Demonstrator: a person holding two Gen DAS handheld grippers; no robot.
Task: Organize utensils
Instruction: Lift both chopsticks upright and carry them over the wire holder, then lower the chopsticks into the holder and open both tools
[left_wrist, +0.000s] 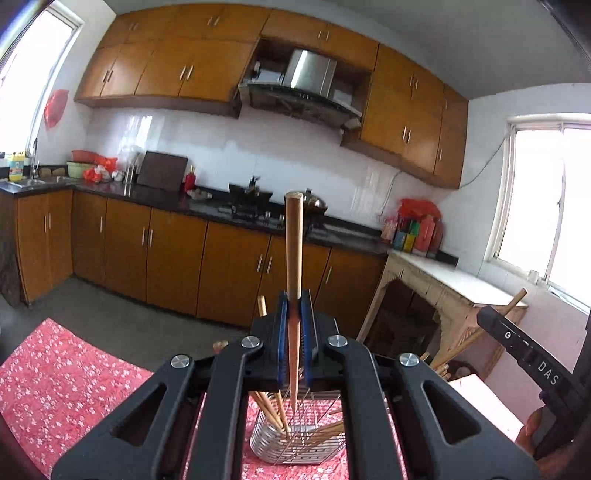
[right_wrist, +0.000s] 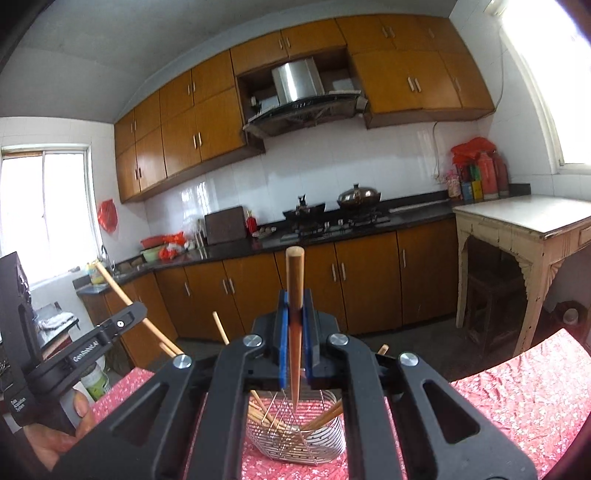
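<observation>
My left gripper (left_wrist: 294, 314) is shut on a wooden chopstick (left_wrist: 294, 251) held upright, thin tip down over a steel wire utensil basket (left_wrist: 295, 443) that holds several chopsticks. My right gripper (right_wrist: 294, 314) is shut on another wooden chopstick (right_wrist: 294, 280), also upright, its tip just above the same basket (right_wrist: 295, 439). The right gripper's body shows at the right edge of the left wrist view (left_wrist: 532, 362). The left gripper's body shows at the left of the right wrist view (right_wrist: 88, 343). Both hold their chopsticks above the basket from opposite sides.
The basket stands on a table with a red flowered cloth (left_wrist: 55, 384). Behind are brown kitchen cabinets (left_wrist: 177, 254), a dark counter with a stove and wok (right_wrist: 358, 197), and a pale side table (right_wrist: 524, 221) to the right.
</observation>
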